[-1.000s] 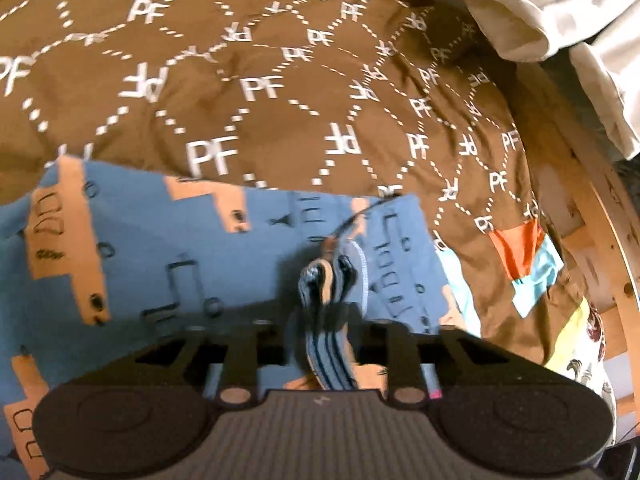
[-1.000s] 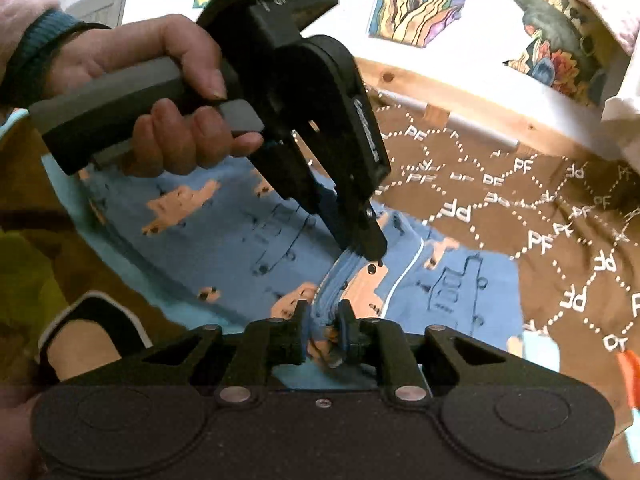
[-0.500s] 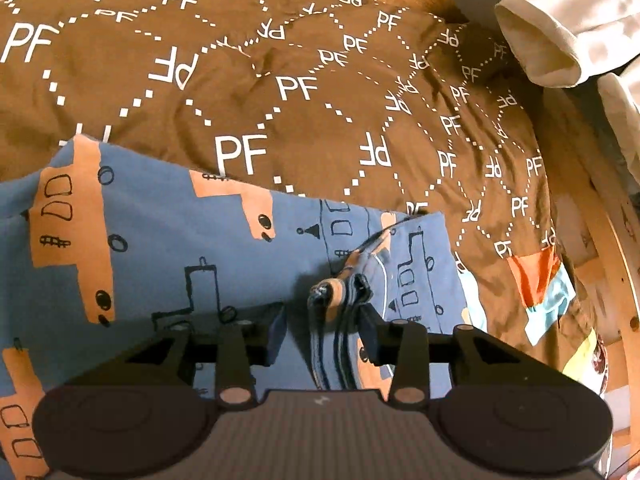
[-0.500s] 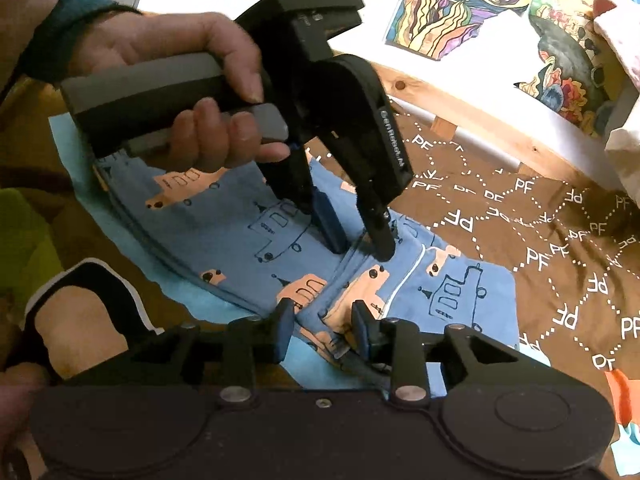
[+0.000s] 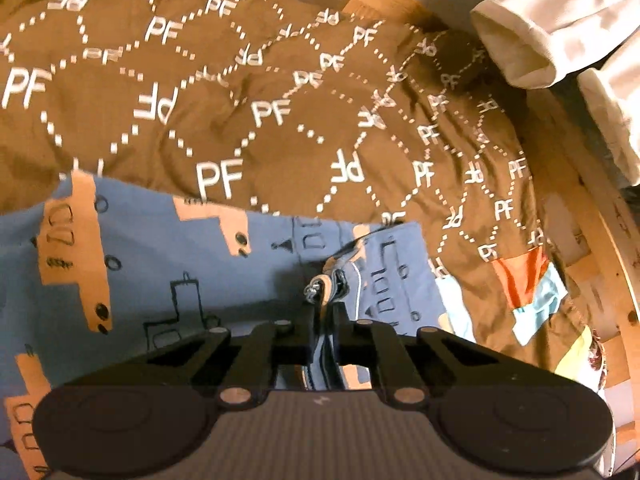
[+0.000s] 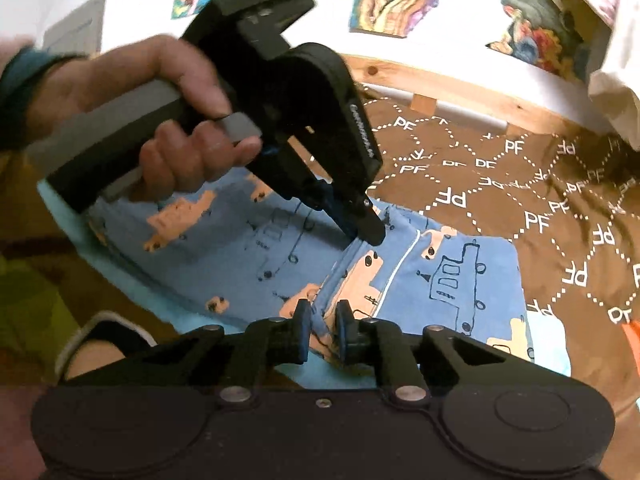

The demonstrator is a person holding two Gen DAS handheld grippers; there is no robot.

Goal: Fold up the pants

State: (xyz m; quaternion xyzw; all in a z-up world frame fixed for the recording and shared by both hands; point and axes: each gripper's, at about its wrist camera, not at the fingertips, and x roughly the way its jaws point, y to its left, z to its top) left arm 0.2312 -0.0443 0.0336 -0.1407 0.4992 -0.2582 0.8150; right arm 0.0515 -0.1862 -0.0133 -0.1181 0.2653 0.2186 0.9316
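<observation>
Left wrist view showed my left gripper (image 5: pixel 325 320) nearly closed, its 2 fingers pinched on a bunched ridge of the pants (image 5: pixel 160 264), with gathered fabric and a bit of cord poking up just past the fingertips. From the right wrist view, that same left gripper (image 6: pixel 366 232) came down at a slant from my left hand (image 6: pixel 160 120), tips pressed into the pants (image 6: pixel 256 236) along the raised fold line.

My right gripper (image 6: pixel 322 322) sat at the near end of that same ridge. Its 2 fingers stood narrowly apart with the fold of blue fabric between them; I could not tell whether the pads were actually squeezing the cloth or just flanking it.

The pants, blue with orange and outlined vehicle prints, lay spread flat on the bed over a brown bedspread (image 5: pixel 280 80) printed with white "PF" letters and dotted hexagons. They stretched away to the left of both grippers, and a shorter section with a white piping line lay to the right of the ridge. A wooden bed frame (image 6: pixel 440 80) ran along the far edge, and pale cream cloth (image 5: pixel 540 32) hung over it at the upper right.
</observation>
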